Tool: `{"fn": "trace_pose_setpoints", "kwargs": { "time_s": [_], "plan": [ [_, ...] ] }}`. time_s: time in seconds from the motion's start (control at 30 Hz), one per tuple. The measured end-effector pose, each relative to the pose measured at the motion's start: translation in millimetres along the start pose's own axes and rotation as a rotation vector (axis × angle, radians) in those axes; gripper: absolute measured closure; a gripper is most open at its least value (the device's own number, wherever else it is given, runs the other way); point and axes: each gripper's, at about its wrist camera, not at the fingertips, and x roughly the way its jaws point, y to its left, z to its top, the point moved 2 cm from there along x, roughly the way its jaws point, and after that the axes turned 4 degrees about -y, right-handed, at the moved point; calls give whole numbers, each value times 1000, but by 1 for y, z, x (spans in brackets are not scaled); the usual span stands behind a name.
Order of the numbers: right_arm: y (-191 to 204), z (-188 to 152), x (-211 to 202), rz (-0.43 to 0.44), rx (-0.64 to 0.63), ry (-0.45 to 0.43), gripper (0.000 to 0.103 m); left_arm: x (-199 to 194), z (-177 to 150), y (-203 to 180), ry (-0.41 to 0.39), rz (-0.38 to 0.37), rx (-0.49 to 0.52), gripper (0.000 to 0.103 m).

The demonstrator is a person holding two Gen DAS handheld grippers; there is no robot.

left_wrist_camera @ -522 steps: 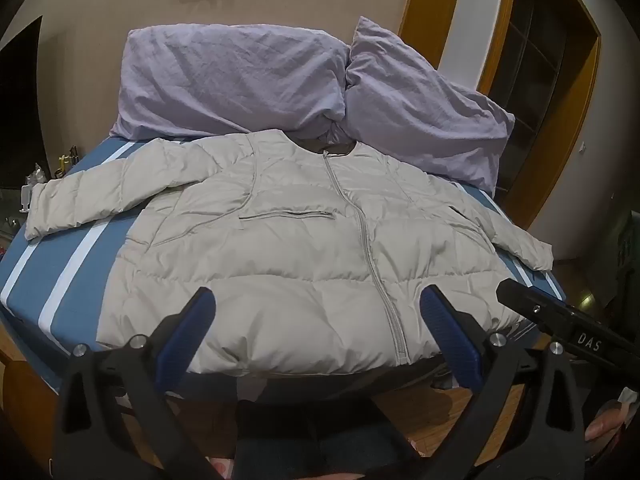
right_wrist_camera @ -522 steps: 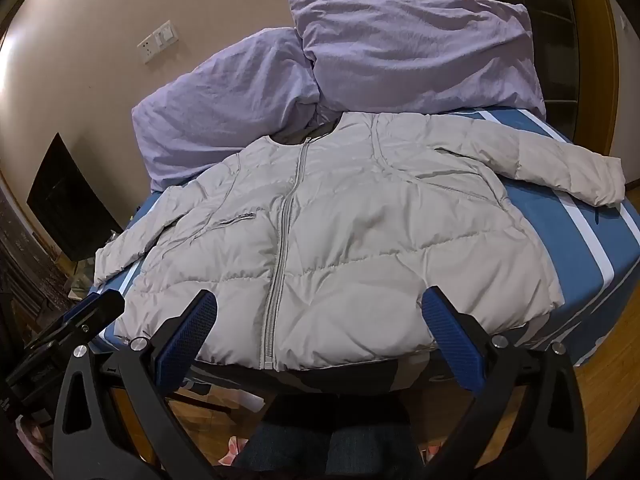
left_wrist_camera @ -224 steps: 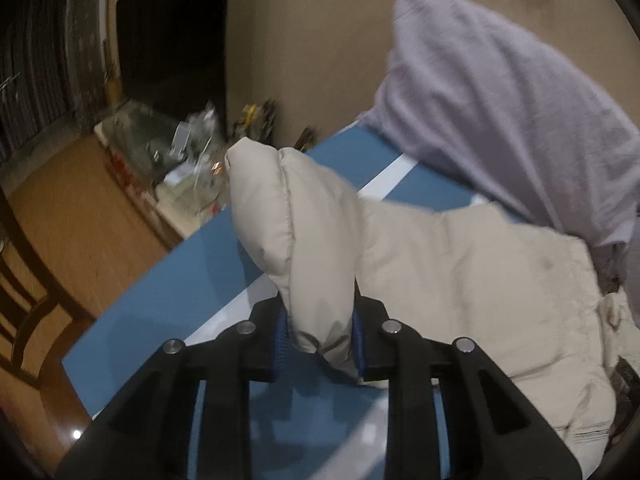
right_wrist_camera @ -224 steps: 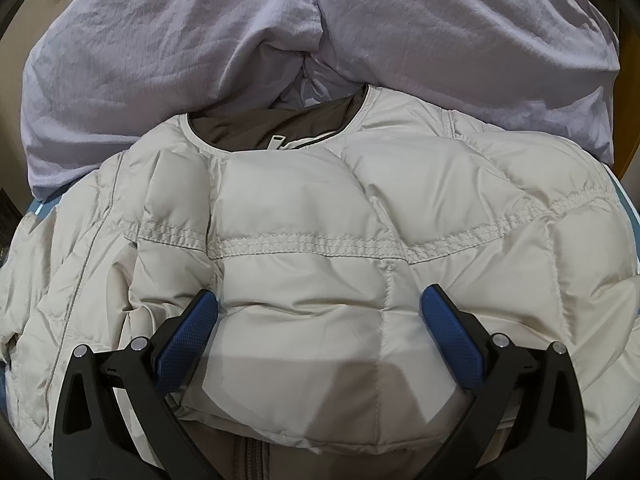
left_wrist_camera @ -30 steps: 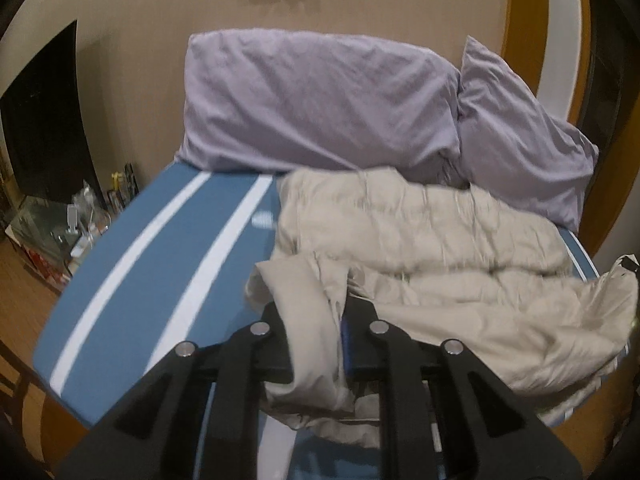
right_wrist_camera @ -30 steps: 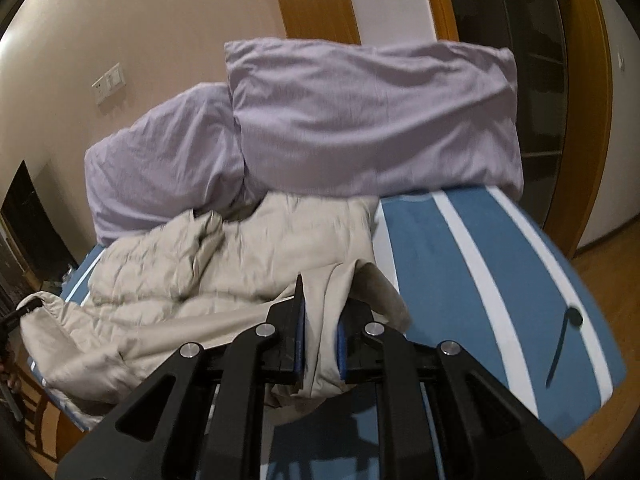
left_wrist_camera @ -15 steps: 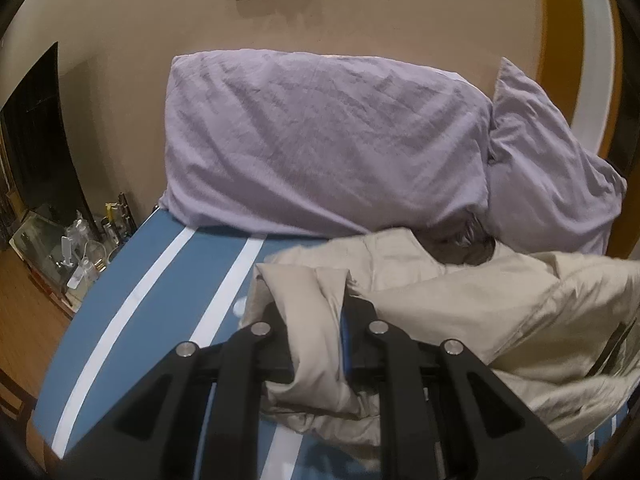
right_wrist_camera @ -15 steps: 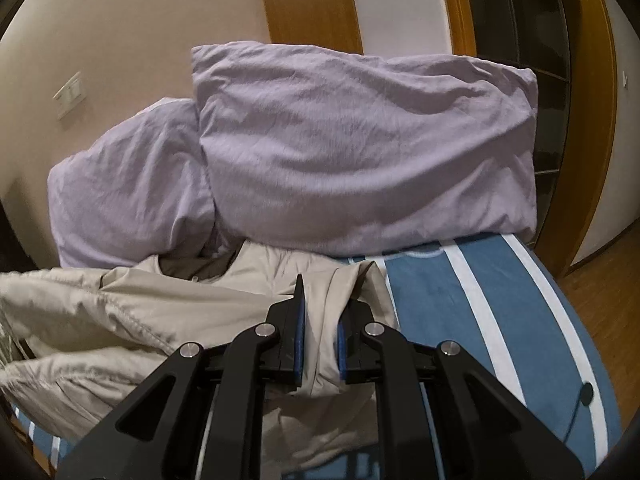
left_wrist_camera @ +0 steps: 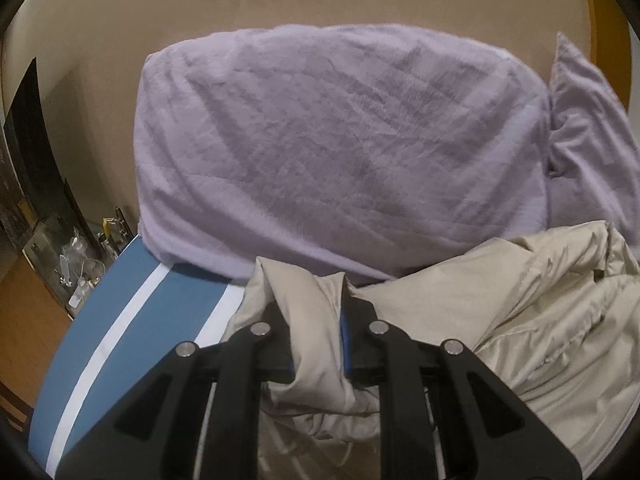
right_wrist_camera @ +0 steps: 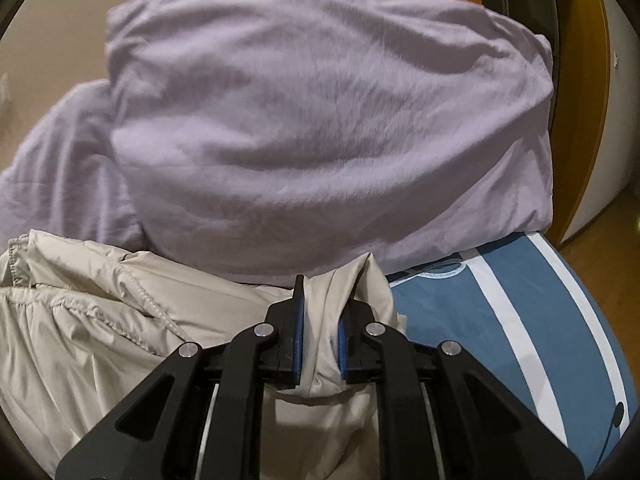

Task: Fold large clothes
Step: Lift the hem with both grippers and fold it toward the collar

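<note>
A beige puffer jacket [left_wrist_camera: 520, 320] lies bunched on the blue bed, close under the pillows. My left gripper [left_wrist_camera: 316, 320] is shut on a fold of its bottom edge, which sticks up between the blue pads. In the right wrist view the jacket [right_wrist_camera: 100, 320] spreads to the left, and my right gripper [right_wrist_camera: 319, 320] is shut on another fold of its edge. Both grippers point down toward the head of the bed, right in front of the pillows. The jacket's lining faces up, with stitched seams showing.
Two lilac pillows [left_wrist_camera: 340, 152] [right_wrist_camera: 332, 120] lean on the beige wall at the head of the bed. The blue sheet with white stripes [left_wrist_camera: 132, 332] [right_wrist_camera: 520, 340] shows beside the jacket. A low shelf with glassware [left_wrist_camera: 68, 264] stands at the left; wooden door frame [right_wrist_camera: 580, 120] at the right.
Both grippers carried the jacket's bottom edge forward toward the pillows, which now fill both views. The jacket has doubled over onto its upper part. Both grips held.
</note>
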Motion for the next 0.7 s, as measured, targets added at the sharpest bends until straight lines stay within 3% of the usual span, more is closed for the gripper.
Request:
{"fn": "trace_pose_setpoints", "kwargs": {
  "time_s": [0.17,0.3,0.37,0.4,0.43,0.5,0.57,0.7],
  "plan": [
    [-1,-7,30,-53,8,33,88,38,-10,-9,28,43,0,85],
    [-1,-13,43,-69,2,52,80,59,-23,-6,61,42,-35,78],
    [-1,-14,42,-59,2,54,73,59,-25,-2,66,11,-61,63],
    [-2,-14,39,-54,1,47,60,58,-25,0,65,-1,-71,60],
    [-2,-14,36,-56,-2,38,37,55,-23,2,64,-15,-79,54],
    [-3,-11,18,-66,-17,-30,25,47,-21,4,56,-21,-79,42],
    [0,-10,8,-50,-29,-44,25,38,-18,4,35,-18,-68,27],
    [10,-13,-10,10,-28,-32,25,15,-17,-2,22,-52,-49,25]
  ]
}}
